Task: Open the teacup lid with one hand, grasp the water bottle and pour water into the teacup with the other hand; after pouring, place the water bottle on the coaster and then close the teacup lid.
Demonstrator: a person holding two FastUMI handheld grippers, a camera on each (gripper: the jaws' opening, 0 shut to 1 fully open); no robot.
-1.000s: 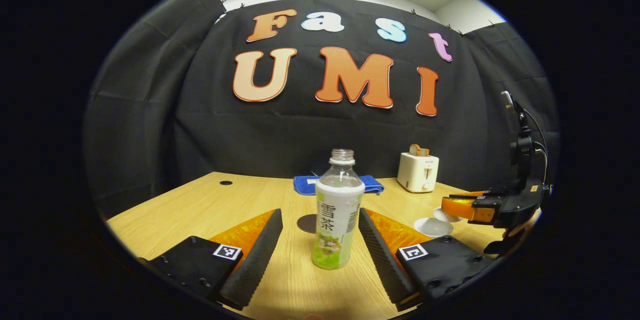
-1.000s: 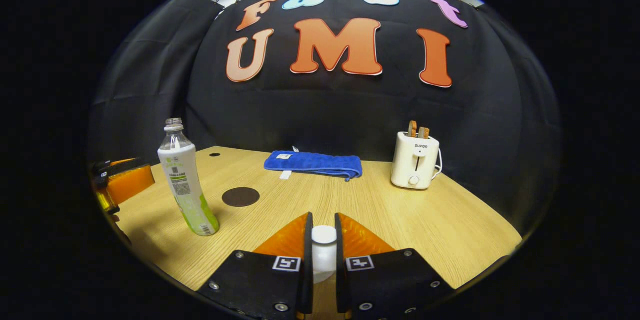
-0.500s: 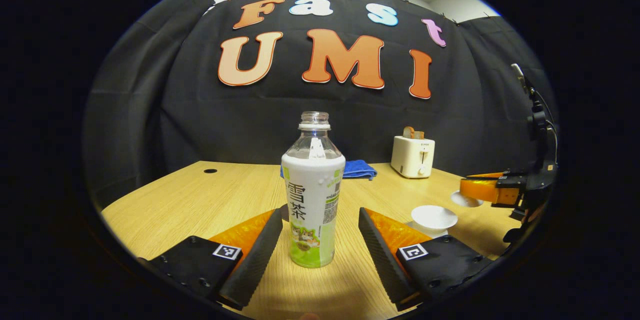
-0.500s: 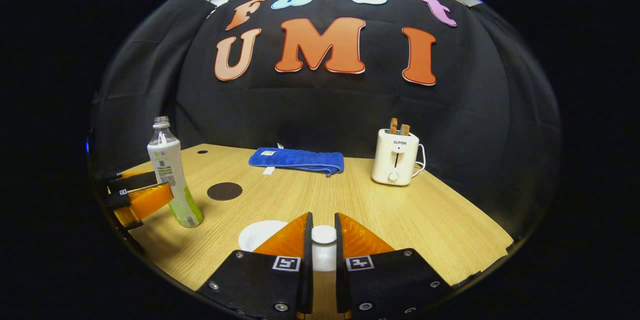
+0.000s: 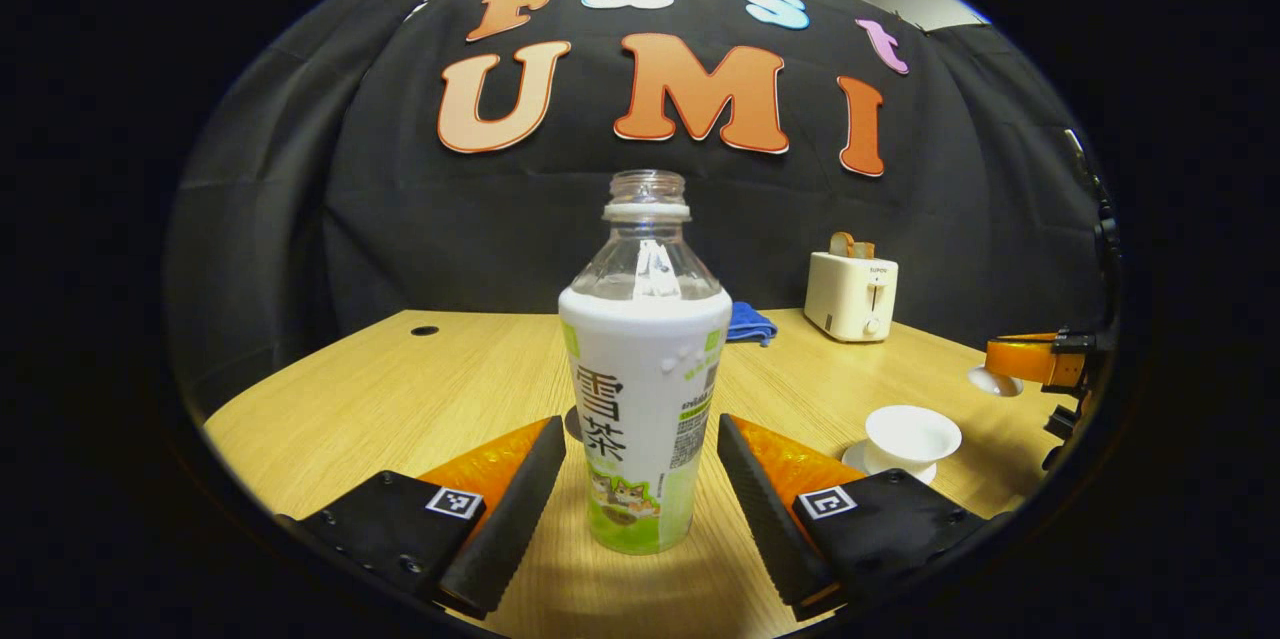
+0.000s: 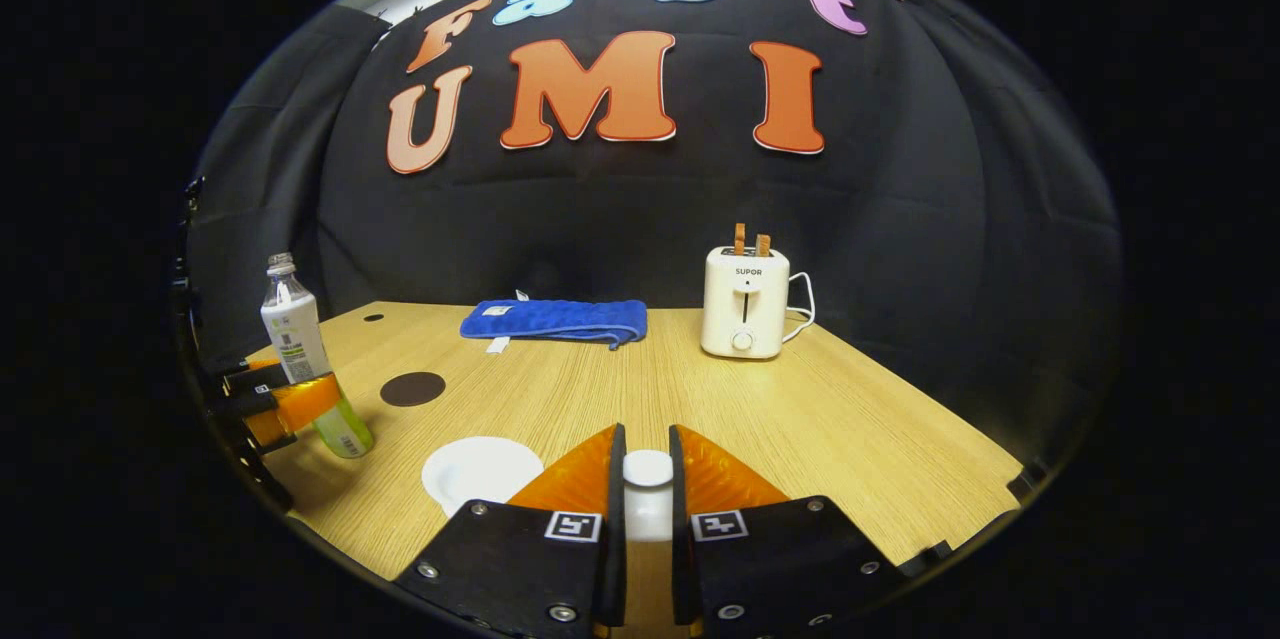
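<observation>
My left gripper [image 5: 640, 479] stands wide apart with the uncapped clear plastic water bottle with a white-and-green label [image 5: 645, 389] upright between its 2 fingers, neither one touching it yet. My right gripper [image 6: 647, 509] is clamped on the knob of the white ceramic teacup lid [image 6: 647, 494], held off to the side of the open white teacup [image 5: 911, 434], which sits on its saucer on the pale wooden table [image 5: 400, 399]. The round dark coaster [image 6: 412, 388] lies just beyond the bottle.

My worry is the close: the bottle is tall and open-topped, so if 1 finger meets it before the other, it could tip and spill. A grip low on the smooth label could also let it slide during the pour.
</observation>
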